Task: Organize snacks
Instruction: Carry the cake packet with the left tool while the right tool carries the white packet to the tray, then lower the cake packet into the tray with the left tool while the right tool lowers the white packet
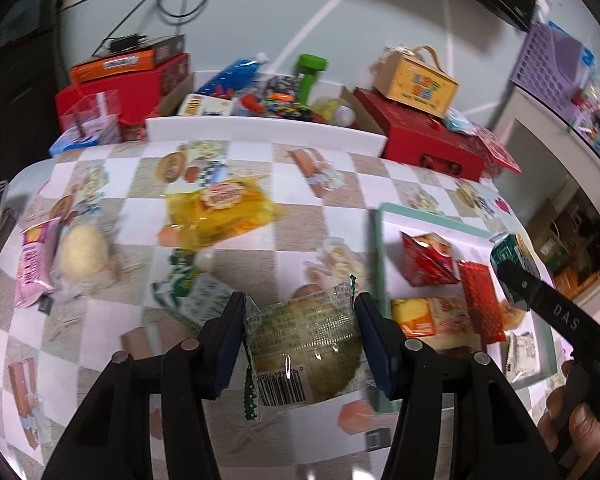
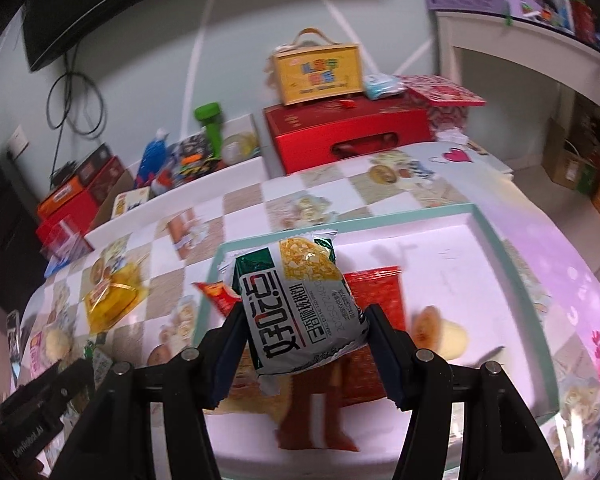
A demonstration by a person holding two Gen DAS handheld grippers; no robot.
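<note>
- My left hand-held gripper (image 1: 300, 336) is black with dark blue pads, and the clear snack packet (image 1: 300, 354) in it has green zigzag edges and a black-and-white barcode.
- My right hand-held gripper (image 2: 306, 346) holds a white and dark green snack bag (image 2: 300, 304) with a yellow panel and black lettering.
- The table (image 1: 300, 236) wears a beige-and-white checked cloth printed with food pictures.
- The tray (image 2: 496, 240) is white with a mint-green rim.
- In it lie red packets (image 1: 428, 258).
- A yellow packet (image 1: 220, 212) with a red label sits on the cloth.
- The pink packet (image 1: 34, 264) has darker pink lettering.
</note>
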